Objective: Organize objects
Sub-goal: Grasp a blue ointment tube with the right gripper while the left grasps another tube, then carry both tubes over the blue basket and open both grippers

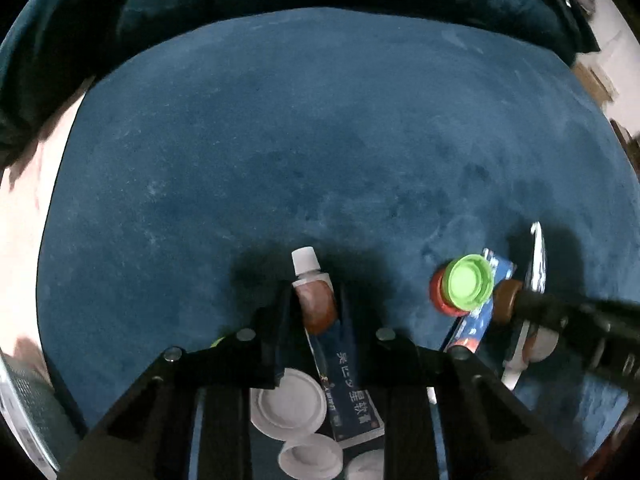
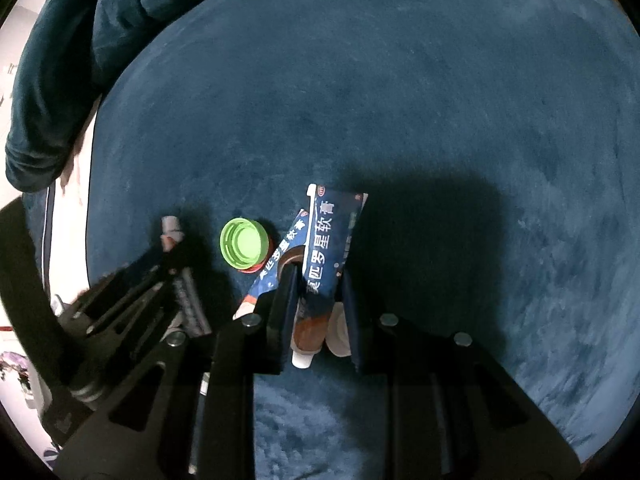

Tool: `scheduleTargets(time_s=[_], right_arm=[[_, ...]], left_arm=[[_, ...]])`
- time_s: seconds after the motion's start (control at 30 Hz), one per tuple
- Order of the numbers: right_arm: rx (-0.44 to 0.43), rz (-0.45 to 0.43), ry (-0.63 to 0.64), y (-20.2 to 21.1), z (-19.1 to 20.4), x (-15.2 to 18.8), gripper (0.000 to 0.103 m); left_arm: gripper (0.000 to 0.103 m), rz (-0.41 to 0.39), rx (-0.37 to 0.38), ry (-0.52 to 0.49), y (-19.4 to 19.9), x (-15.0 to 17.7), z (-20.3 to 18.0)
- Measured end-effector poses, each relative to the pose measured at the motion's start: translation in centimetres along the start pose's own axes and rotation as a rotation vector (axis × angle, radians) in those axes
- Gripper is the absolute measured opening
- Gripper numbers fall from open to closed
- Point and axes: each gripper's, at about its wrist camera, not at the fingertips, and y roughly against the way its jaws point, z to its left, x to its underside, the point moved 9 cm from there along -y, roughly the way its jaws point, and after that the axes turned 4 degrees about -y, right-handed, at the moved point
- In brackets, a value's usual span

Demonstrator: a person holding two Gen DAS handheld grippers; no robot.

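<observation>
- Plainly, the left gripper clenches a tube, white cap away from the camera, its long axis along the fingers; its label is partly hidden.
- The right gripper grasps a second tube, cap toward the camera, reading "罗星软膏", probably ointment.
- Only the left view shows white lids; both show a green cap on blue fabric.

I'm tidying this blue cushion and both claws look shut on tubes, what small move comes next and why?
Probably lift the left claw straight up a little: it is shut on the ointment tube, whose tail lies over white lids, so rising should clear them.
</observation>
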Motion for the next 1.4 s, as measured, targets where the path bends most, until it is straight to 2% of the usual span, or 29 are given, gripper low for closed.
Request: scheduleTargets(time_s=[0.07,0.13,0.2,0.27,0.33,0.37,0.4,0.47,0.73,0.93,1.13,1.4], right_arm=[[0.001,0.0,0.001,-0.1,0.0,-0.1,0.024],[0.001,0.003,-0.003,-0.2,0.0,0.0,0.024],[-0.005,0.022,-0.022,-0.3,-0.1,0.3,0.024],[-0.006,0.043,-0.033,-0.4,-0.1,0.7,0.024],[0.0,0.05,-0.026,-0.8,0.1,0.9,0.024],[0.001,0.041,-0.01,-0.8,0.2,0.9,0.024],[-0.001,0.034,0.001,-0.9,0.3,0.8,0.023],[-0.018,0.018,-0.001,-0.6,0.5,0.7,0.022],[-0.078,-0.035,0.019,1.4,2.4,0.7,0.02],[-0.104,-0.04,0.047,2.1,3.9,1.3,0.02],[-0.142,-0.056,0.095,3.4,6.6,2.0,0.02],[-0.2,-0.061,0.207,4.8,12.2,3.9,0.02]], left_arm=[[0.023,0.032,0.073,0.031,-0.3,0.6,0.1],[0.024,0.036,0.099,0.053,-0.2,1.0,0.0],[0.04,0.042,0.119,0.063,-0.1,1.5,-0.3],[0.042,0.039,0.108,0.041,0.0,1.9,-0.5],[0.037,0.038,0.084,0.02,-0.2,2.5,-0.6],[0.024,0.036,0.083,0.03,-0.1,2.6,-0.4],[0.018,0.033,0.102,0.051,0.2,2.6,-0.2],[0.017,0.025,0.134,0.08,1.0,2.7,0.3],[0.017,-0.021,0.16,0.117,4.3,3.1,1.9],[0.017,-0.047,0.15,0.143,6.2,3.2,2.5],[0.017,-0.08,0.106,0.169,8.5,2.7,3.7],[0.017,-0.146,0.028,0.254,14.0,5.6,9.4]])
